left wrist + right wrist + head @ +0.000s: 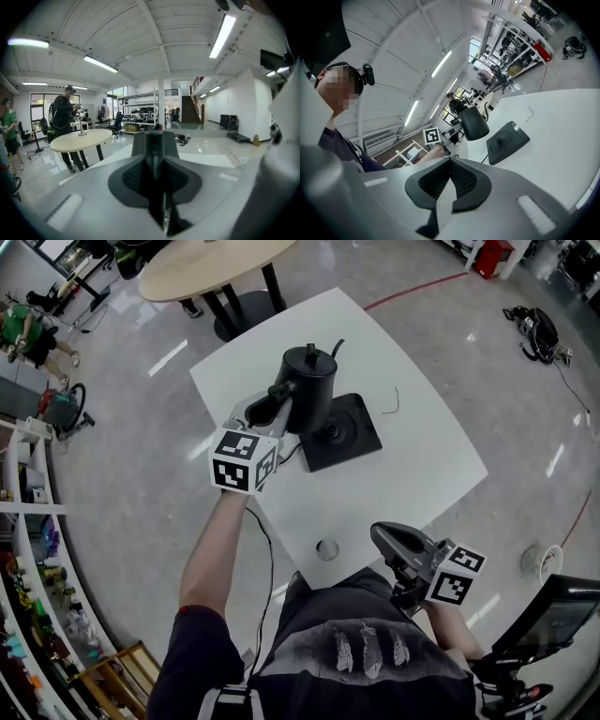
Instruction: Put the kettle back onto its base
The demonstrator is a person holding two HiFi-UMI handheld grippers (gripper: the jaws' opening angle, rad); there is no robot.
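Observation:
A black kettle hangs in the air over the left rear edge of its flat black base, which lies on the white table. My left gripper is shut on the kettle's handle, which fills the gap between the jaws in the left gripper view. In the right gripper view the kettle floats clear of the table, up and left of the base. My right gripper hovers at the table's near edge, close to my body, shut with nothing in it.
A small round object lies near the table's front edge, and a thin bit of wire lies right of the base. The base's cord runs off the left edge. A round beige table stands behind, shelves at left.

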